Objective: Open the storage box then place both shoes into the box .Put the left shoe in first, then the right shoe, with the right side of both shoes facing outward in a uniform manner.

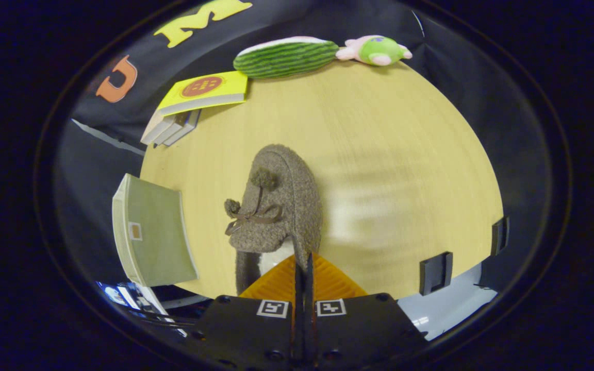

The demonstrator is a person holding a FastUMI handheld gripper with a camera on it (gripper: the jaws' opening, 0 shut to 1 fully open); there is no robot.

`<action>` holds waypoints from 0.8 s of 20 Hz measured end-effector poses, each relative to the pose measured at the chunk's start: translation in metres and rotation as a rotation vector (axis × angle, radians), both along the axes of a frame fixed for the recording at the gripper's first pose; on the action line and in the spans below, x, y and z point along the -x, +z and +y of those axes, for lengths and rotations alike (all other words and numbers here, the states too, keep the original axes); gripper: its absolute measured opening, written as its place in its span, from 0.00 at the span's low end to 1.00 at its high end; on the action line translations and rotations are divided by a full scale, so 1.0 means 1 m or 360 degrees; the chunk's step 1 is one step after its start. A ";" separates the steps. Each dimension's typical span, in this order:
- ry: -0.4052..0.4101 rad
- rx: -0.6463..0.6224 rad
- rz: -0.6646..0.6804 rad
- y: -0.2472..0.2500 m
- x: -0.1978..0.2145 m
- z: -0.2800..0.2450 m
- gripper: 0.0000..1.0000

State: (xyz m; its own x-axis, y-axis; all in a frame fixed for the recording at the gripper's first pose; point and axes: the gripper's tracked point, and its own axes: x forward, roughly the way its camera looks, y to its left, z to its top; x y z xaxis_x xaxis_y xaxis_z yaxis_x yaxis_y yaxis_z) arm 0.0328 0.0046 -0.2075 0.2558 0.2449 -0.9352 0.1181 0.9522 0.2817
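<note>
Gripper: fingers clenching the heel rim of a grey fleece slipper, which is lying on the wooden table.

fuzzy, matt wool-like shoe on smooth pale wood table — plush toys behind, paper-covered books.

A round, pale wooden table. At its far edge lies a striped green plush watermelon slice, with a small pink and green plush toy just beside it. Near them, a yellow book rests on top of a few other stacked books. Two black clips grip the table's near edge.
</note>
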 end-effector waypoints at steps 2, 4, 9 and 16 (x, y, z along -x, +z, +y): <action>0.0031 0.0000 -0.0069 0.026 0.000 0.028 0.06; 0.0077 -0.0021 -0.0141 0.054 -0.002 0.061 0.06; 0.0220 -0.0190 -0.0221 0.109 0.000 0.162 0.06; 0.0206 -0.0171 -0.0361 0.139 -0.011 0.248 0.06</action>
State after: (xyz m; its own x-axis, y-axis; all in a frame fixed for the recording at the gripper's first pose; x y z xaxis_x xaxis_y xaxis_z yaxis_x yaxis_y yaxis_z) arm 0.0437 0.2530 -0.0688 0.4156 0.3841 -0.8244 -0.0803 0.9184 0.3874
